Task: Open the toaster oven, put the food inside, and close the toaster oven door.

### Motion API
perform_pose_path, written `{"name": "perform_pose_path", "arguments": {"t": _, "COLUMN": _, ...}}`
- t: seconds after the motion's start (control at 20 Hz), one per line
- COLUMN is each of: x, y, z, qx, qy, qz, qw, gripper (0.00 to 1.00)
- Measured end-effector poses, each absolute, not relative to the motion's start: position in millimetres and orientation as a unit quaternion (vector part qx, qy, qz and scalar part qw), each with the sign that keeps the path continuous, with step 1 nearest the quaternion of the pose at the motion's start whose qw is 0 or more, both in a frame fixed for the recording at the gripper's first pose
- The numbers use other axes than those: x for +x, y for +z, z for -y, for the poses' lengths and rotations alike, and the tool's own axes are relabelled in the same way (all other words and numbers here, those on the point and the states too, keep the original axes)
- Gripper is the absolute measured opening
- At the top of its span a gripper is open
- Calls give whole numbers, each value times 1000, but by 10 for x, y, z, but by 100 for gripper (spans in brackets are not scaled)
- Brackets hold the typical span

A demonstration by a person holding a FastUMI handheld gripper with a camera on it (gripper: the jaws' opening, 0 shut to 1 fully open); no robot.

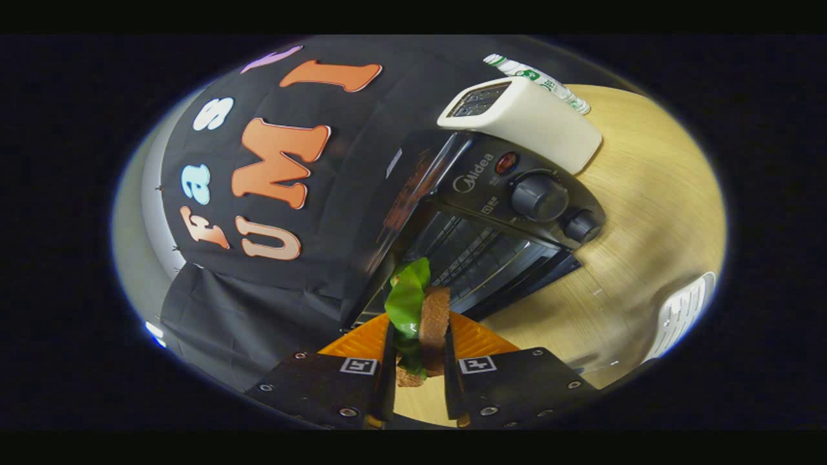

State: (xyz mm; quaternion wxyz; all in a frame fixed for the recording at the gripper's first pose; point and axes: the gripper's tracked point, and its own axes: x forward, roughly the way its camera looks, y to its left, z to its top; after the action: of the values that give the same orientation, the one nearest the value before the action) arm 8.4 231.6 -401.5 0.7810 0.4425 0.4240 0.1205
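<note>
The gripper [418, 361] is clamped on the sandwich [423, 320], both fingers [387, 361] pressing its bread sides, with green lettuce sticking up between them. Beyond the fingers, the black toaster oven [491, 226] sits on the wooden table [646, 213] with its door down and the wire rack showing. Judging from this, the sandwich should travel level and straight into the opening, clearing the door's edge, before the grip loosens.

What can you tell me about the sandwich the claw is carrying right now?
The sandwich is brown bread slices with a green lettuce leaf sticking out ahead. It stands on edge, pinched between both fingers of the claw, which presses its sides. It is held clear of the wooden table, just short of the open toaster oven.
</note>
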Motion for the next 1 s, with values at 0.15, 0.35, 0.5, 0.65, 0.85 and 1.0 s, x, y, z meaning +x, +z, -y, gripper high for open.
{"name": "perform_pose_path", "arguments": {"t": 0.15, "x": 204, "y": -4102, "z": -2444, "qx": 475, "qy": 111, "qz": -405, "qw": 773, "gripper": 32}}
{"name": "perform_pose_path", "arguments": {"t": 0.35, "x": 366, "y": -4280, "z": -2588, "qx": 498, "qy": 91, "qz": -386, "qw": 771, "gripper": 32}}
{"name": "perform_pose_path", "arguments": {"t": 0.5, "x": 539, "y": -4357, "z": -2659, "qx": 516, "qy": 76, "qz": -366, "qw": 771, "gripper": 32}}
{"name": "perform_pose_path", "arguments": {"t": 0.65, "x": 649, "y": -4447, "z": -2672, "qx": 514, "qy": 61, "qz": -355, "qw": 778, "gripper": 31}}
{"name": "perform_pose_path", "arguments": {"t": 0.85, "x": 652, "y": -4544, "z": -2702, "qx": 479, "qy": 50, "qz": -362, "qw": 798, "gripper": 33}}
{"name": "perform_pose_path", "arguments": {"t": 1.0, "x": 492, "y": -4589, "z": -2767, "qx": 456, "qy": 50, "qz": -402, "qw": 792, "gripper": 55}}
